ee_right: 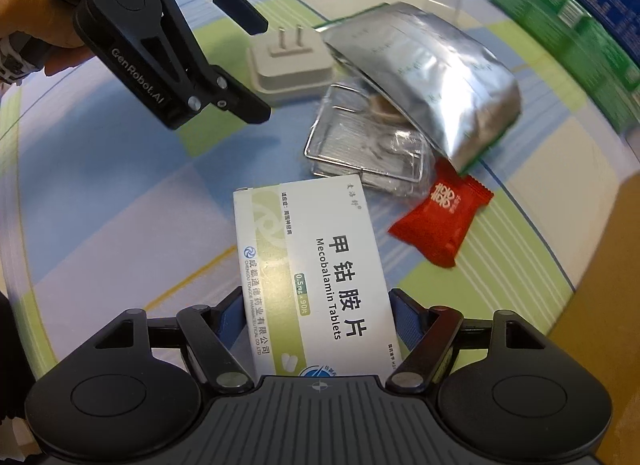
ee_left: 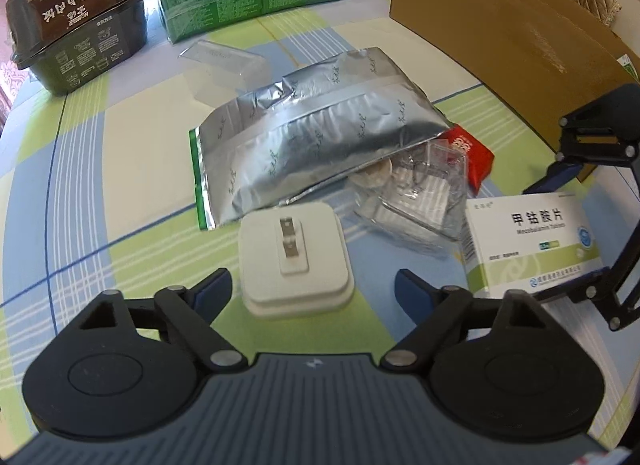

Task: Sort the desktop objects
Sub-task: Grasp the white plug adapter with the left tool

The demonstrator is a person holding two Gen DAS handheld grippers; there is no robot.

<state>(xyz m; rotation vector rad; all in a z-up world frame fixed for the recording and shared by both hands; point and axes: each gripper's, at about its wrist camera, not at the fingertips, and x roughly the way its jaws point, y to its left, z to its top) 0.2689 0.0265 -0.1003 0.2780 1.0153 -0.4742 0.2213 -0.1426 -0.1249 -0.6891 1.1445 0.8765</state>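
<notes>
Tablet box (ee_right: 316, 269) — "Mecobalamin Tablets" — clamped in right gripper (ee_right: 316, 317).

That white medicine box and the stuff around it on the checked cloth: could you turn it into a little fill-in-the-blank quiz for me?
1. The right tool has its fingers on either side of the white ____ box.
2. The white plug adapter lies with its two metal prongs pointing ____.
3. The candy wrapper beside the clear plastic case is coloured ____.
4. The foil bag partly covers the clear case and is coloured ____.

Missing words: medicine; up; red; silver
</notes>
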